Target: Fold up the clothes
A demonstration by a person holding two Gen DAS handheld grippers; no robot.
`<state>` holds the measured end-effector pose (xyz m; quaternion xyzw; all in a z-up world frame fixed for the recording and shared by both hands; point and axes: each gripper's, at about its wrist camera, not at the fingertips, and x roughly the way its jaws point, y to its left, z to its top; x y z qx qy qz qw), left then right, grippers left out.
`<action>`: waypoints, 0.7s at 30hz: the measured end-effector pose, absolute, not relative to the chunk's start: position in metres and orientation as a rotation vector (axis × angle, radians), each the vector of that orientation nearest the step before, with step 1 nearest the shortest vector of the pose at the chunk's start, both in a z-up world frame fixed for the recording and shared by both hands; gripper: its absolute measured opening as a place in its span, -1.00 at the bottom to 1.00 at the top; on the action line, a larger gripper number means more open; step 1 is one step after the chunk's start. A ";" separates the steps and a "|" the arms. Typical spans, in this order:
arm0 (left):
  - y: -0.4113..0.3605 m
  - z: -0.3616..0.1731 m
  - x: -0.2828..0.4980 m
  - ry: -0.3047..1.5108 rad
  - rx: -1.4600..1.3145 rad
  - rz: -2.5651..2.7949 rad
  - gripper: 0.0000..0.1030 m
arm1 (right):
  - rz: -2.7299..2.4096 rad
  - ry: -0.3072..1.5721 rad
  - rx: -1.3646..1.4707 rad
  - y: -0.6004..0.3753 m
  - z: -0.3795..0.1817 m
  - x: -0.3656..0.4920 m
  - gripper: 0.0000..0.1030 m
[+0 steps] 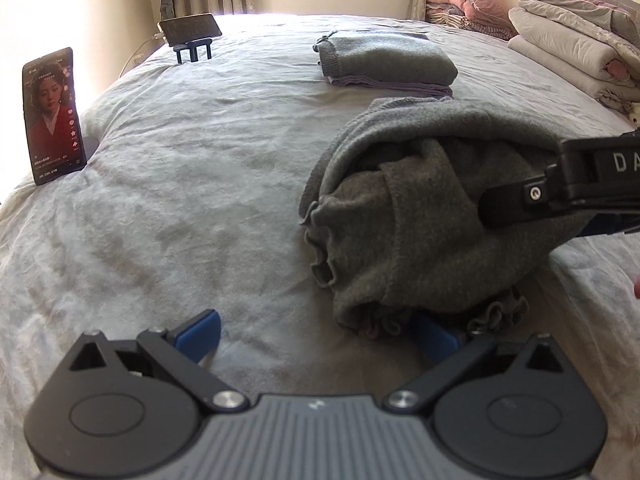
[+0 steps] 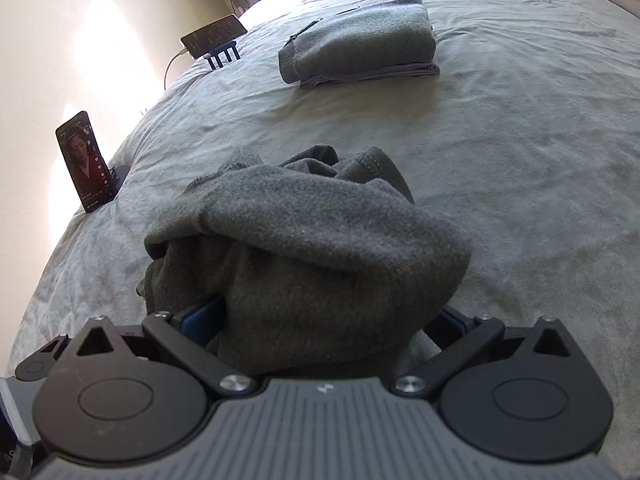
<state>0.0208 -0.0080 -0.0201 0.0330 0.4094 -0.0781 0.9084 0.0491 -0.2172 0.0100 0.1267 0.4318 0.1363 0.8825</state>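
left wrist: our left gripper (image 1: pixel 316 334) spread wide, right pad under grey sweater (image 1: pixel 404 216) bunched on bed (image 1: pixel 180 168), frilled hem toward us; "DA" on right gripper (image 1: pixel 520 196) | right wrist: fingers splayed, sweater (image 2: pixel 320 248) bunched between, grip unclear, no clear axis

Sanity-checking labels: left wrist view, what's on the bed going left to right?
Upright phone → phone on blue stand → folded grey stack → bundled grey garment with the right gripper's finger on it → pile of folded bedding at the far right.
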 end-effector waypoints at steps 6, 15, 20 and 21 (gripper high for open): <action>0.006 -0.001 0.014 0.777 -0.044 -0.214 0.84 | 0.310 0.759 0.286 -0.227 0.043 0.030 0.86; 0.012 0.008 0.011 0.755 -0.171 -0.315 0.08 | 0.306 0.638 0.223 -0.225 0.054 0.024 0.51; 0.018 0.013 0.010 0.776 -0.290 -0.413 0.10 | 0.240 0.607 0.195 -0.234 0.050 0.029 0.51; 0.020 0.014 0.010 0.786 -0.327 -0.439 0.12 | 0.228 0.604 0.192 -0.236 0.049 0.030 0.50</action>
